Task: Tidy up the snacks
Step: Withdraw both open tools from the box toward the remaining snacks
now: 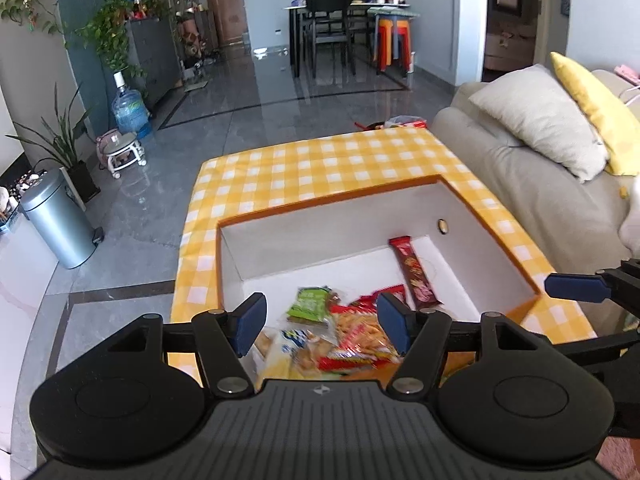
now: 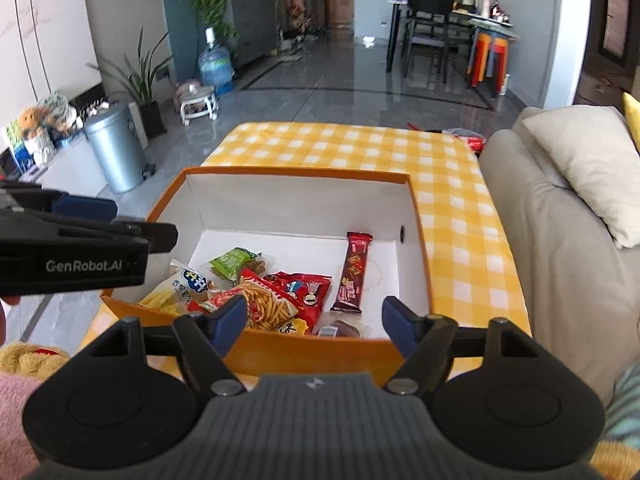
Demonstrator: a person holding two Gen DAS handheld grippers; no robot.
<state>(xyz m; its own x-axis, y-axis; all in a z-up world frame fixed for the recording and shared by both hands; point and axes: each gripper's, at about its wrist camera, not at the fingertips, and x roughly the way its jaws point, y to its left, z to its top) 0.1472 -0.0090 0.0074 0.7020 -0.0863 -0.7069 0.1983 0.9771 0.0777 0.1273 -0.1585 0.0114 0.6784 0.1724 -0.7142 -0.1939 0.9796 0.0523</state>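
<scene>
An orange box with a white inside (image 1: 340, 240) (image 2: 304, 192) stands on the yellow checked table. In it lie several snack packs: a green pack (image 1: 310, 302) (image 2: 232, 262), a red fries pack (image 1: 360, 340) (image 2: 260, 304), a red pack (image 2: 308, 286), a yellow-white chips bag (image 1: 296, 346) (image 2: 176, 288) and a long brown-red wafer bar (image 1: 414, 272) (image 2: 354, 272). My left gripper (image 1: 322, 326) is open and empty above the box's near left part. My right gripper (image 2: 314, 324) is open and empty over the box's near wall. The left gripper shows in the right wrist view (image 2: 84, 240); the right one shows in the left wrist view (image 1: 580, 286).
The checked table (image 1: 320, 164) (image 2: 360, 144) extends beyond the box. A beige sofa with cushions (image 1: 540, 140) (image 2: 580, 184) lies right of it. A metal bin (image 1: 60, 220) (image 2: 116, 148), plants and a water jug (image 1: 130, 110) stand left on the floor. A snack bag (image 1: 404, 122) lies beyond the table.
</scene>
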